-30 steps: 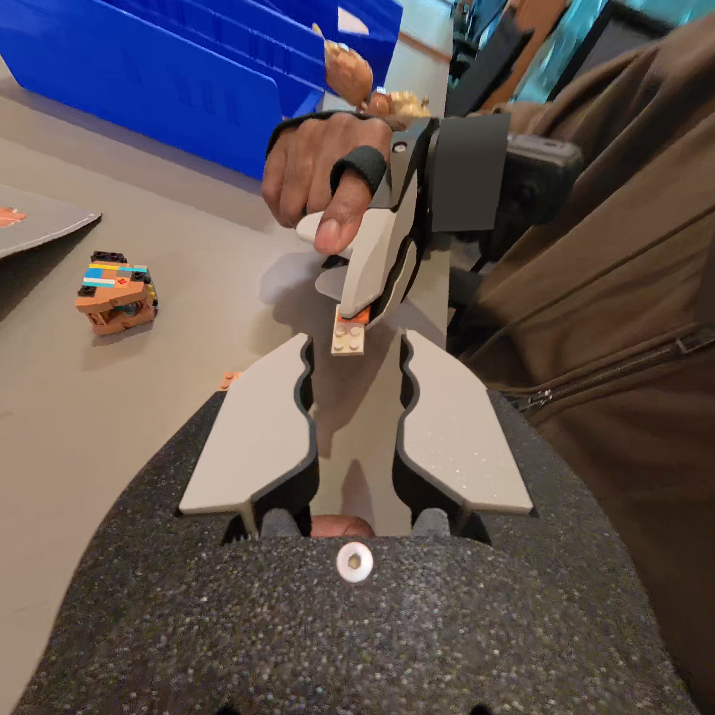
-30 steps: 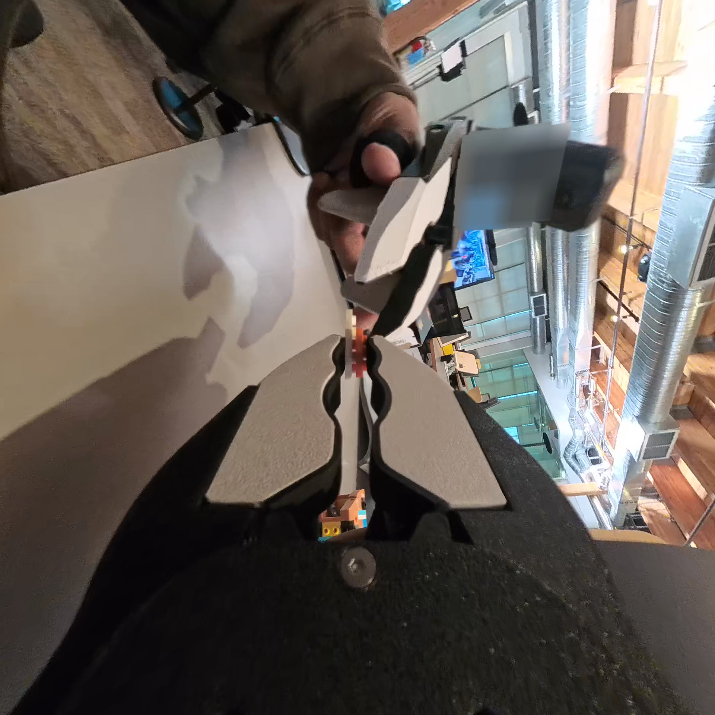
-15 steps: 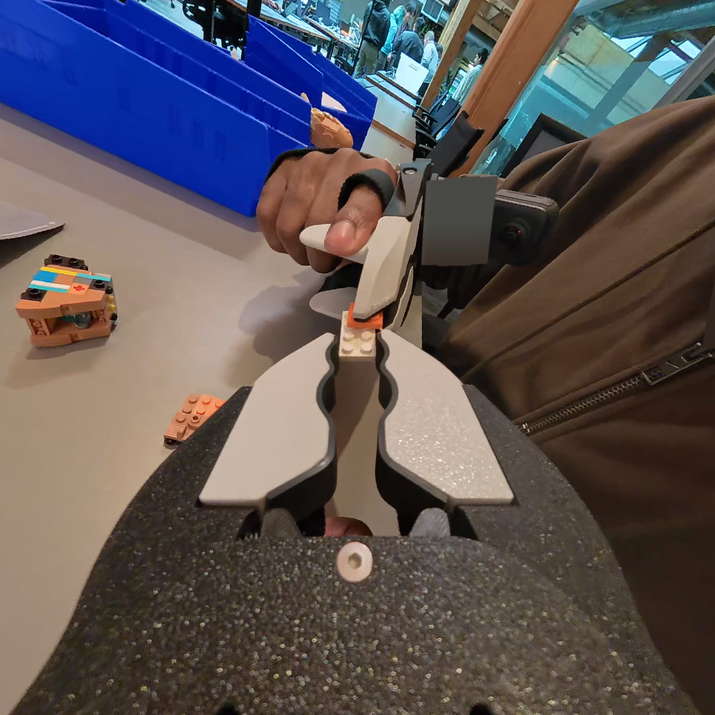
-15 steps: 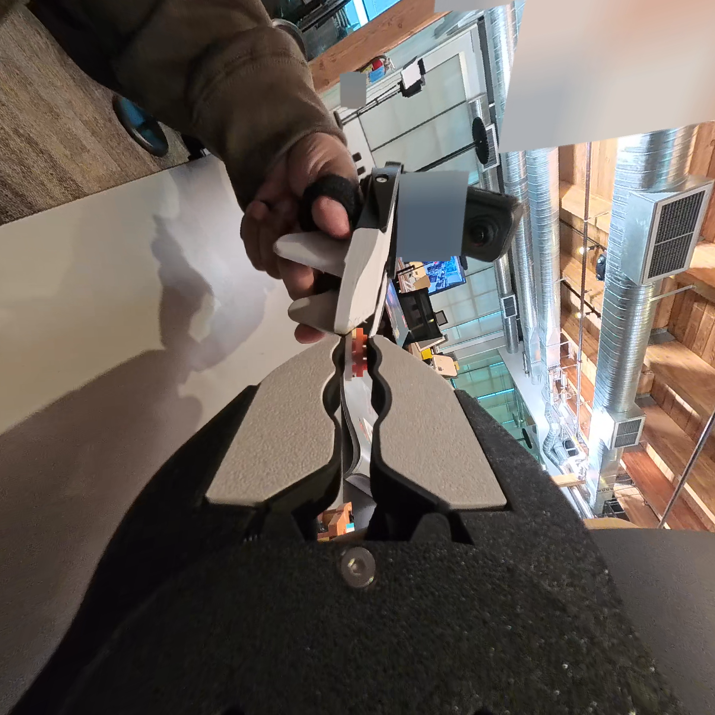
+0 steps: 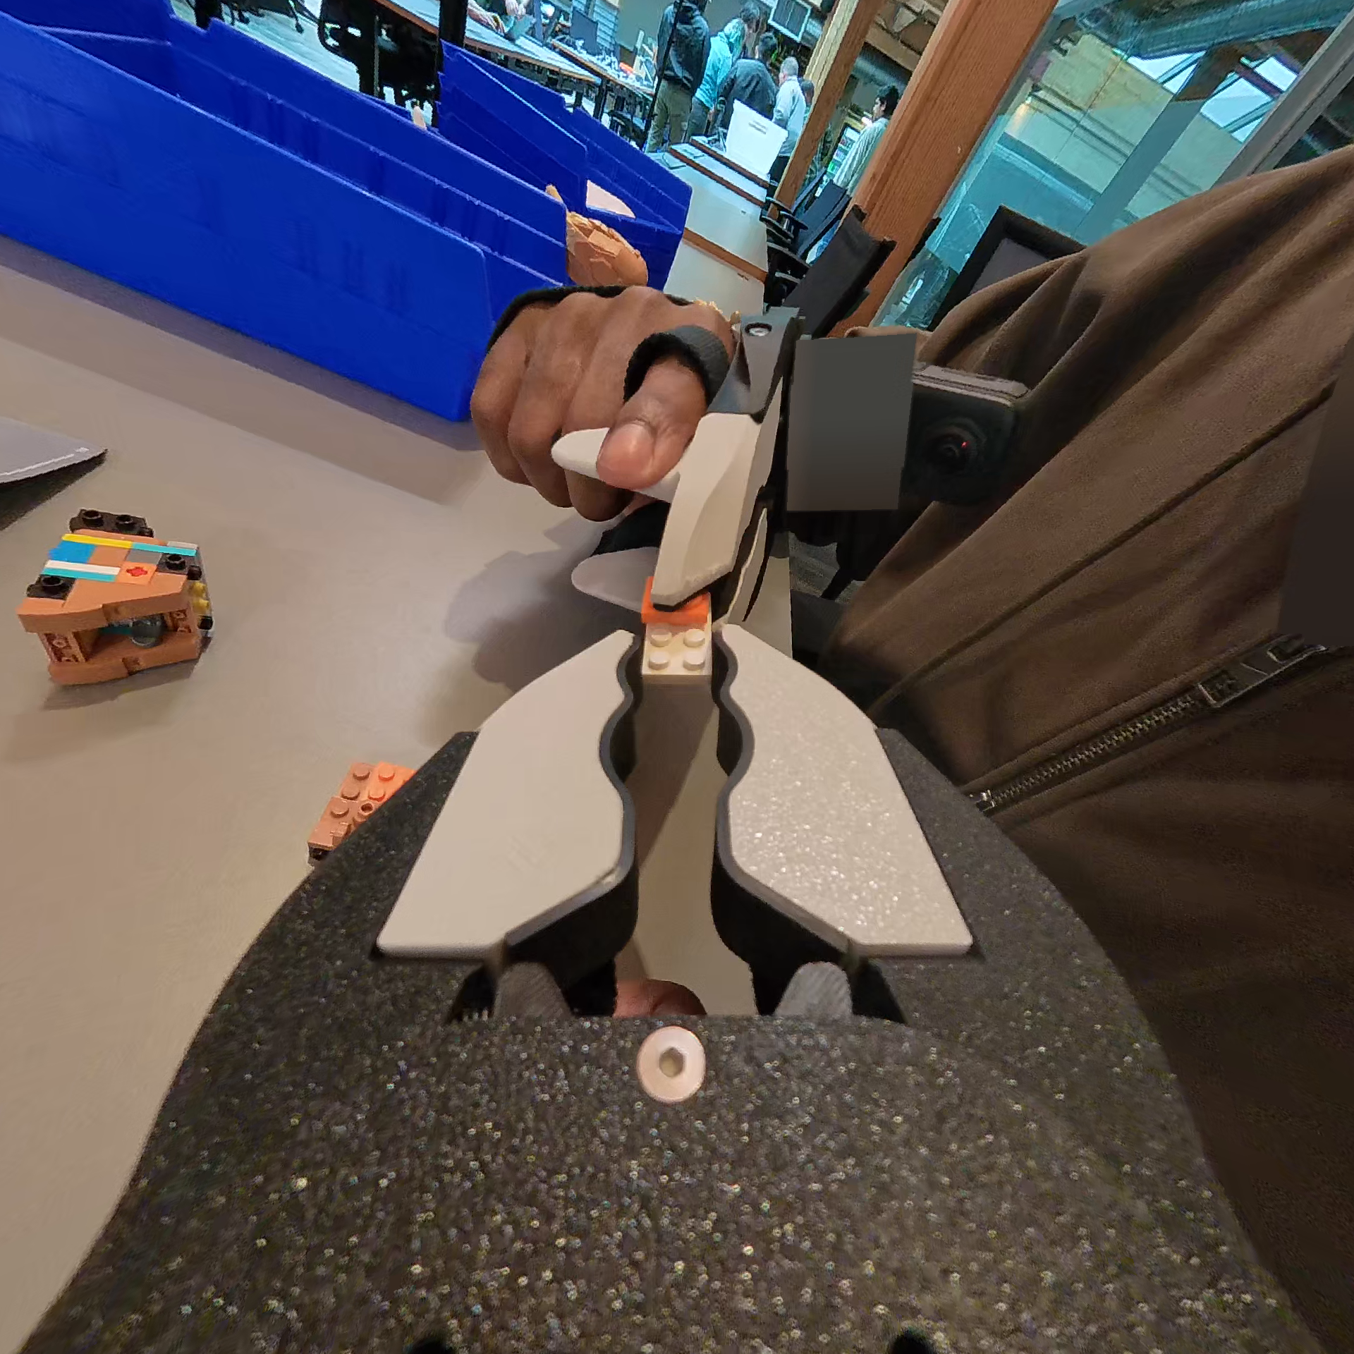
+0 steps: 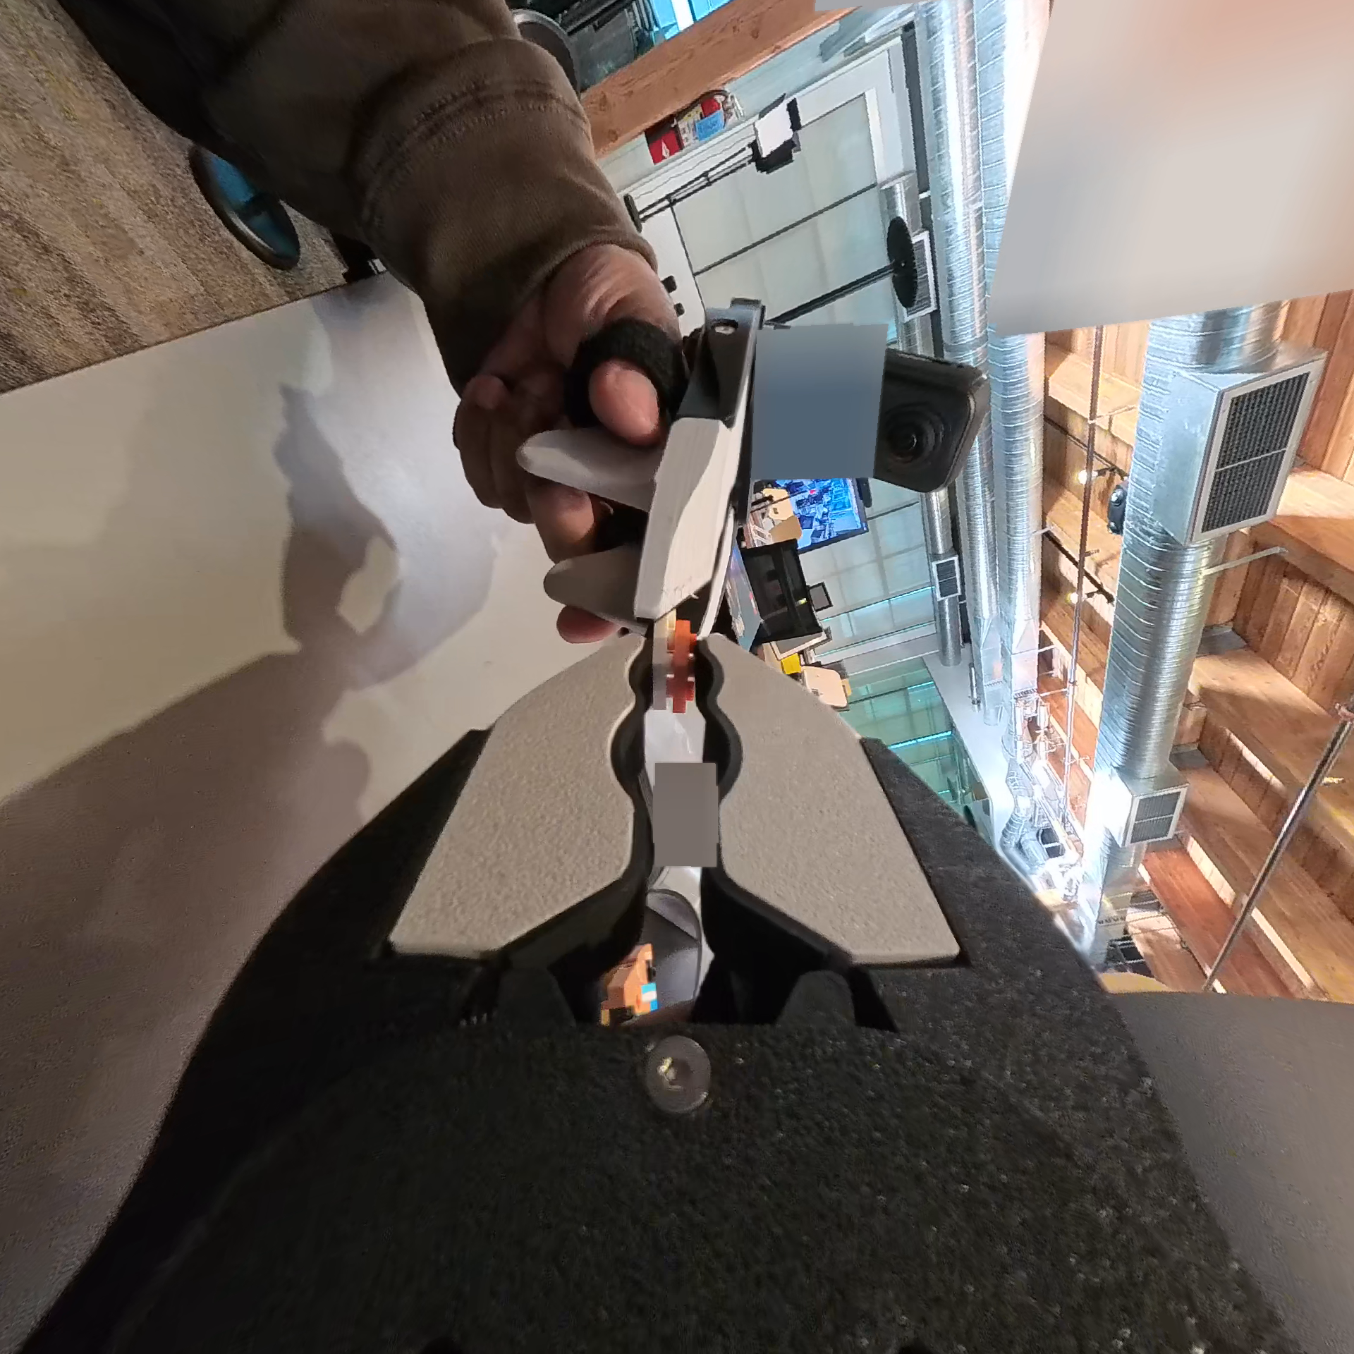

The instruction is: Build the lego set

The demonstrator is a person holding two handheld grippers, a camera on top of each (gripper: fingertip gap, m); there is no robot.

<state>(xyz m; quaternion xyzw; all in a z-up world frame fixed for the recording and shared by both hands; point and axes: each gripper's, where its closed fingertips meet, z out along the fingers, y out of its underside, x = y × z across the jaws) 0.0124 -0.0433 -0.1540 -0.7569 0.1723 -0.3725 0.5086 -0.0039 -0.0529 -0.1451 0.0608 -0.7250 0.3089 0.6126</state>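
Note:
A small white studded plate with a small orange piece pressed on its far end is held in the air above the table. My left gripper is shut on the sides of the white plate. My right gripper comes down from above, shut on the orange end. In the right wrist view my right gripper clamps the white and orange pieces edge-on, and the left gripper meets them from the far side.
A brown lego build with coloured tiles stands on the grey table at the left. A flat orange-brown plate lies beside my left gripper's body. Blue bins line the far side. A person's brown jacket fills the right. Only a small space, under 4 cm, lies between the two pairs of fingers.
My left gripper was open one second ago and has closed on the white plate. The right gripper has kept hold of the pieces, and both have shifted slightly.

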